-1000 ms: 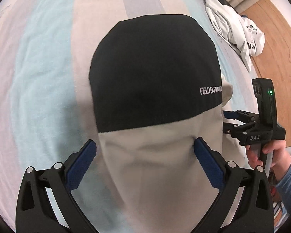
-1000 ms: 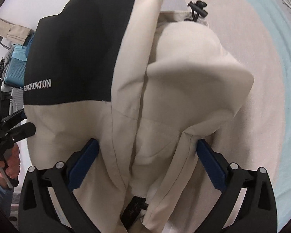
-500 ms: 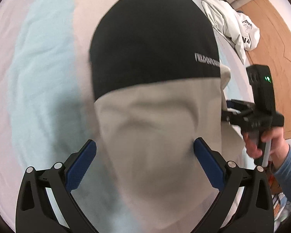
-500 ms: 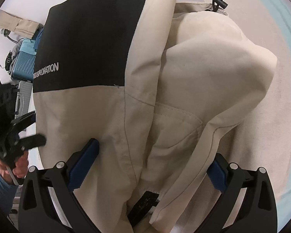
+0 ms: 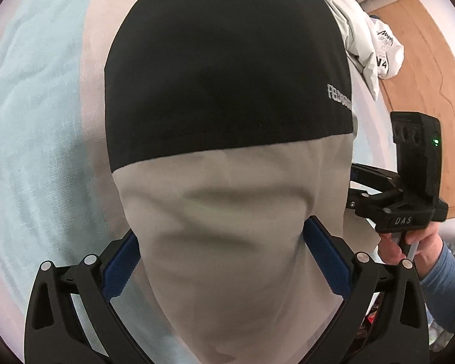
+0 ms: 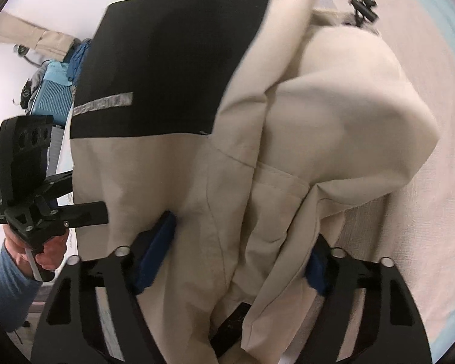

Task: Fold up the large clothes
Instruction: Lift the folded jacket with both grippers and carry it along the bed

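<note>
Jaws of the right gripper [image 6: 239,257] were closing around bunched beige jacket [image 6: 197,166] cloth while the left gripper [image 5: 218,261] seemingly straddled its hem, so a loose bite could drop the garment, which hung lengthwise away from both over the striped bedding [image 5: 45,121].

Jacket [image 5: 227,182] fills frame centre, lying on the bed [image 5: 39,139]. Second garment [image 5: 367,42] upper right, behind it. Suitcase [image 6: 53,88] at left edge in right wrist view.
</note>
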`<state>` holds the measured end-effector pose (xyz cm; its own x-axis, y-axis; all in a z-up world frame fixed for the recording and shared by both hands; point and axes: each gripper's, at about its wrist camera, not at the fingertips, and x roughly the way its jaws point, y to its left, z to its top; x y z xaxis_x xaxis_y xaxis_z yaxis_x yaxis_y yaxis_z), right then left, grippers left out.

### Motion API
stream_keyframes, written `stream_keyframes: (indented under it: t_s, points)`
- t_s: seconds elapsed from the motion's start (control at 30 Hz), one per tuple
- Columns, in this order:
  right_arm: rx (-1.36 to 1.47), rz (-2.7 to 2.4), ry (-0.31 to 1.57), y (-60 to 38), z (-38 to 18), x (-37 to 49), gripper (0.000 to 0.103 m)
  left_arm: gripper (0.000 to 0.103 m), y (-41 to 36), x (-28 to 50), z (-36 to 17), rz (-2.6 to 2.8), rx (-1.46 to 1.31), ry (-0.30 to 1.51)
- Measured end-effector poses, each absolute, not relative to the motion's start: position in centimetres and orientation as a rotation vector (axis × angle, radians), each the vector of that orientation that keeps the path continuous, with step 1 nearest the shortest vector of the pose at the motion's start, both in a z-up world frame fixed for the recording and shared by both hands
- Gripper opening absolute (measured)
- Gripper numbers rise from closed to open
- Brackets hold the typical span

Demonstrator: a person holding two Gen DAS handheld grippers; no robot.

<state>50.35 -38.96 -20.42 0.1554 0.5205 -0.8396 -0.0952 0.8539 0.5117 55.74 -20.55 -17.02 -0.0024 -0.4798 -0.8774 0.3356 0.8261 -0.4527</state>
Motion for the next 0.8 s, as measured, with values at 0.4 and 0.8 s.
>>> stream_keyframes:
  t_s: [0.4, 0.8]
  points:
    - [0.461, 0.443, 1.386, -39.8, -22.8, 50.8, 0.052, 0.089, -23.2, 55.2, -16.6, -0.553, -0.058, 1.396]
    - [0.431, 0.427, 1.27, -40.4, -18.1, 48.6, 0.026, 0.054, -23.8, 54.2, -12.4, -0.535, -0.043, 1.321]
